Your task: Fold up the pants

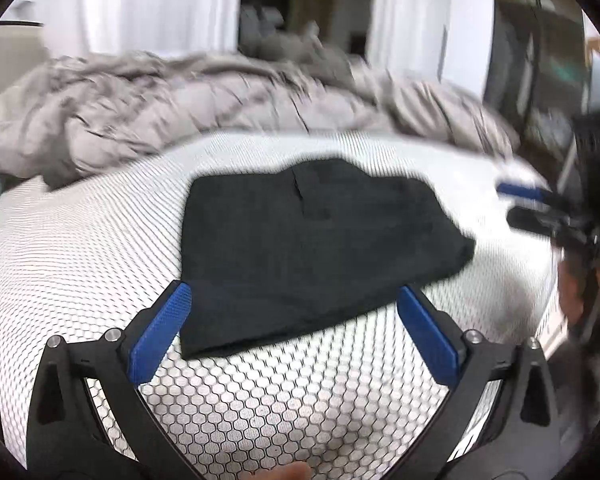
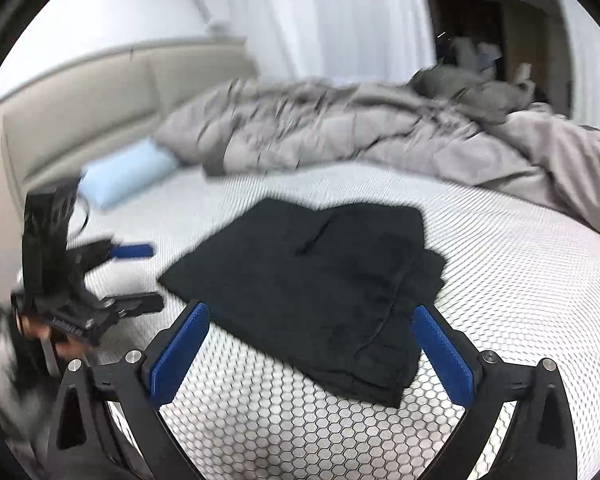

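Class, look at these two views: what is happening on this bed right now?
A person holds a two-finger gripper in each hand over a bed with a honeycomb-patterned cover. Black pants lie on it, already folded into a compact rectangle. Both the left gripper and the right gripper have their jaws wide open and grip nothing; neither touches the pants. A crumpled grey duvet is bunched behind, and a light blue pillow lies by the headboard.

One pair of black pants [image 1: 308,248], folded, lies on one bed with a honeycomb-pattern sheet [image 1: 80,248]. One rumpled grey duvet [image 1: 160,100] and one pale blue pillow [image 2: 128,174]. Two grippers: left gripper [image 1: 294,300], right gripper [image 2: 310,320]. Possibly more grey bedding behind, blurred.
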`<state>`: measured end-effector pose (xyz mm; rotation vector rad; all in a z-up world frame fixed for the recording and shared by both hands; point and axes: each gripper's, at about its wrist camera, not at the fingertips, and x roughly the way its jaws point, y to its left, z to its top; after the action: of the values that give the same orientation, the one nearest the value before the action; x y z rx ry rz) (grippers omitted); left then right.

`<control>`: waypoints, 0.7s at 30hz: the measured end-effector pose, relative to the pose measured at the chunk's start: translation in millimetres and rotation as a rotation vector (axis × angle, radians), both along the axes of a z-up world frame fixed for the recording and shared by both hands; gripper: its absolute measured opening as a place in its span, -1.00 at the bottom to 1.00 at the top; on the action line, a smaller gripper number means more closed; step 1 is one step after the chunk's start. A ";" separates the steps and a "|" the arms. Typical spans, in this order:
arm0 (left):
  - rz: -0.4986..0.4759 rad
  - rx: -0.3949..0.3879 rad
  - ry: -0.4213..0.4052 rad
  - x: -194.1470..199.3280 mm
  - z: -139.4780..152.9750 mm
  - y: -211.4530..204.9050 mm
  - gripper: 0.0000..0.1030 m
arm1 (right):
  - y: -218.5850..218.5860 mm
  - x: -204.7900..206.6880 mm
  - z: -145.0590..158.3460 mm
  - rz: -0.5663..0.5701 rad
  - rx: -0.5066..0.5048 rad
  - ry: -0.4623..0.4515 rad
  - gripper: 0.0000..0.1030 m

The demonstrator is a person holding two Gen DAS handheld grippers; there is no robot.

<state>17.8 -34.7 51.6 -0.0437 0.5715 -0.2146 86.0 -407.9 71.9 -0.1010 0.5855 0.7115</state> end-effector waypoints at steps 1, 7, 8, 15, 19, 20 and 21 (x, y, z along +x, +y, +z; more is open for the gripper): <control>0.013 -0.001 -0.020 -4.5 2.9 1.2 0.99 | -4.4 -4.6 1.0 -0.020 0.020 -0.012 1.00; 0.092 -0.001 -0.053 -9.5 4.1 8.3 0.99 | -11.8 -20.3 -13.2 -0.091 0.025 -0.043 1.00; 0.098 -0.012 -0.040 -0.4 1.5 12.9 0.98 | -10.4 -20.8 -15.2 -0.098 0.014 -0.050 1.00; 0.085 -0.070 0.005 22.9 -11.7 10.4 0.98 | -2.8 -15.6 -24.6 -0.109 0.013 -0.048 1.00; 0.081 -0.035 0.000 31.1 -16.9 4.8 0.99 | -3.0 -16.5 -25.1 -0.132 0.033 -0.056 1.00; 0.079 -0.030 0.000 32.2 -17.2 3.8 0.98 | -4.0 -15.8 -24.7 -0.137 0.044 -0.052 1.00; 0.077 -0.025 -0.002 32.4 -17.9 2.7 0.98 | -5.8 -16.4 -23.8 -0.137 0.051 -0.050 1.00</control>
<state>50.1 -32.0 33.7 -0.0899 0.5639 -0.1468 69.6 -413.6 48.2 -0.0307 0.5204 0.5891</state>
